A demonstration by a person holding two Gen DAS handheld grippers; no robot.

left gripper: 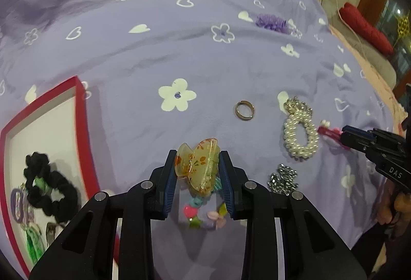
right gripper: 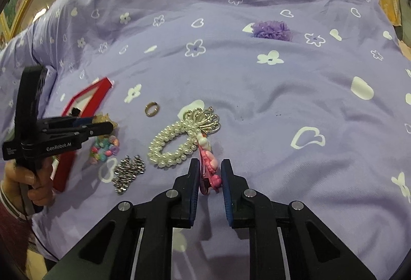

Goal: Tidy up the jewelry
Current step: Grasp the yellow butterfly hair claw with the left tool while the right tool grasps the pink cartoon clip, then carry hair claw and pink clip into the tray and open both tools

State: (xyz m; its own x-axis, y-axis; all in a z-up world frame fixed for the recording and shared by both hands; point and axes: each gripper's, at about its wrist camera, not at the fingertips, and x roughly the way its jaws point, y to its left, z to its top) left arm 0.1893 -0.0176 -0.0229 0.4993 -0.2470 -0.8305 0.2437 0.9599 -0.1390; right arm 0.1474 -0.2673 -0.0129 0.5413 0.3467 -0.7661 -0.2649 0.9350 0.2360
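My left gripper [left gripper: 197, 159] is shut on a translucent yellow claw hair clip [left gripper: 197, 164] and holds it above a colourful bead bracelet [left gripper: 203, 213]. The red-rimmed white box [left gripper: 84, 141] lies to its left with a black scrunchie [left gripper: 48, 187] and small clips inside. My right gripper [right gripper: 210, 167] straddles a pink hair clip [right gripper: 208, 167] on the bed, jaws slightly apart around it. A pearl hair tie with a silver crown [right gripper: 177, 141], a metal ring [right gripper: 152, 109] and a silver chain [right gripper: 128, 172] lie beside it.
A purple fabric flower [right gripper: 272, 29] lies further back on the lilac flowered bedspread [right gripper: 257, 100]. A red cushion [left gripper: 364, 25] sits beyond the bed's right edge.
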